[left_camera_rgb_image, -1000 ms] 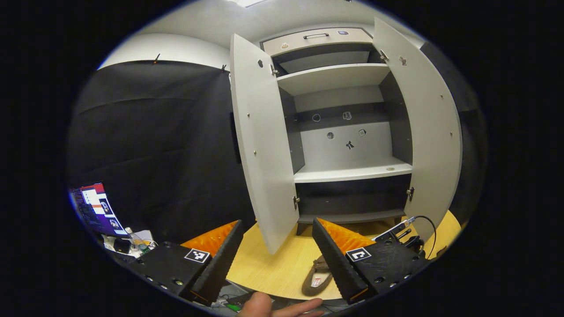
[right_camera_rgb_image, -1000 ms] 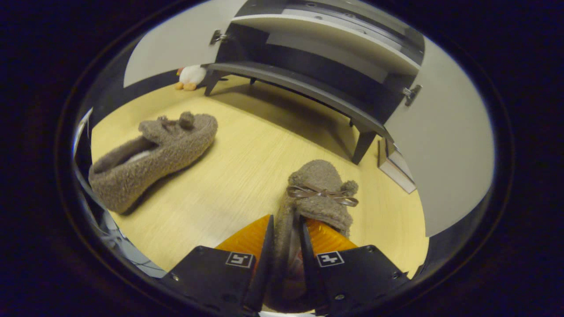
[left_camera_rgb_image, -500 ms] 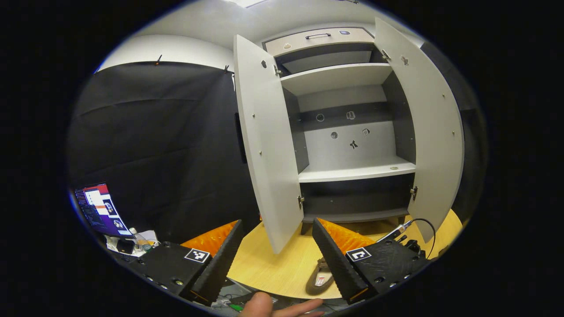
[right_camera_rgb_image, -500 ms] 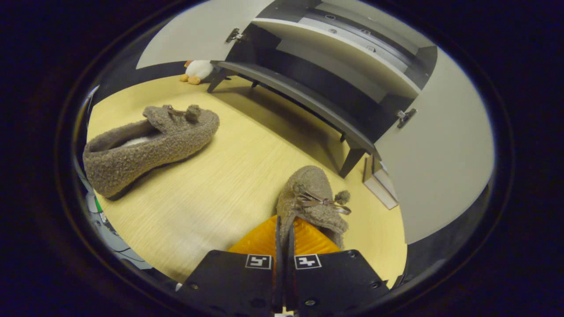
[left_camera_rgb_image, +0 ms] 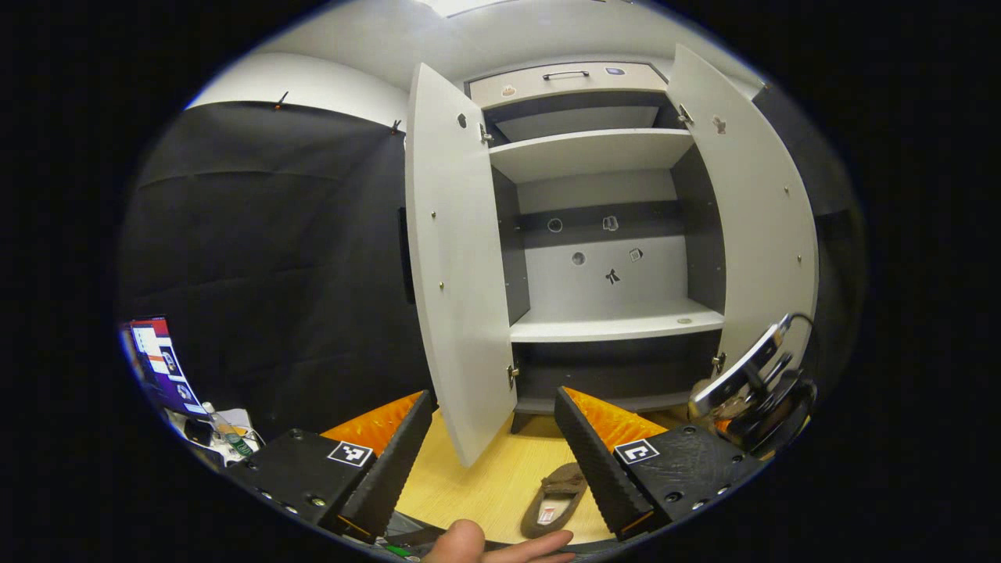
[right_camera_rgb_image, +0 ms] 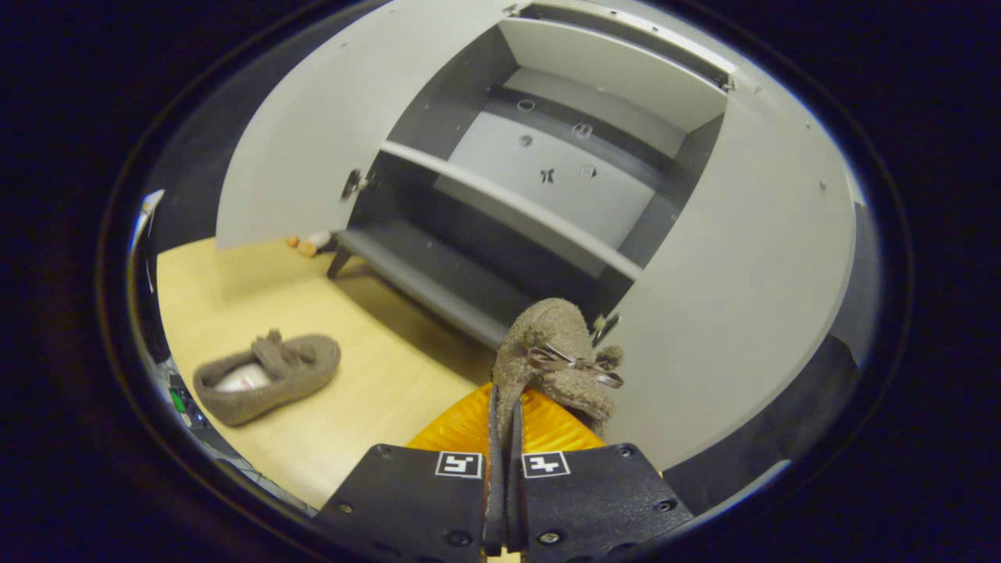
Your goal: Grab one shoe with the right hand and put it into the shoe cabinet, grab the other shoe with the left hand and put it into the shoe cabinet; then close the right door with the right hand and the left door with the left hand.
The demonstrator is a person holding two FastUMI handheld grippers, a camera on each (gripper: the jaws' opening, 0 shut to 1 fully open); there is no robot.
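Between the right gripper [right_camera_rgb_image: 502, 422] fingers, pinched, hangs one shoe [right_camera_rgb_image: 552, 356]; left gripper [left_camera_rgb_image: 493, 438] fingers wide

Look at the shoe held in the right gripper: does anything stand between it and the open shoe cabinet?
Nothing visible does. The right gripper is shut on the shoe, both doors of the shoe cabinet are swung open, and its shelves ahead look bare. The other shoe lies off to the side on the floor.

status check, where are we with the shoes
Right tool shut on fuzzy slipper, lifted before the open shoe cabinet. Left tool open, idle. Second slipper on the floor. Both doors open, path clear.
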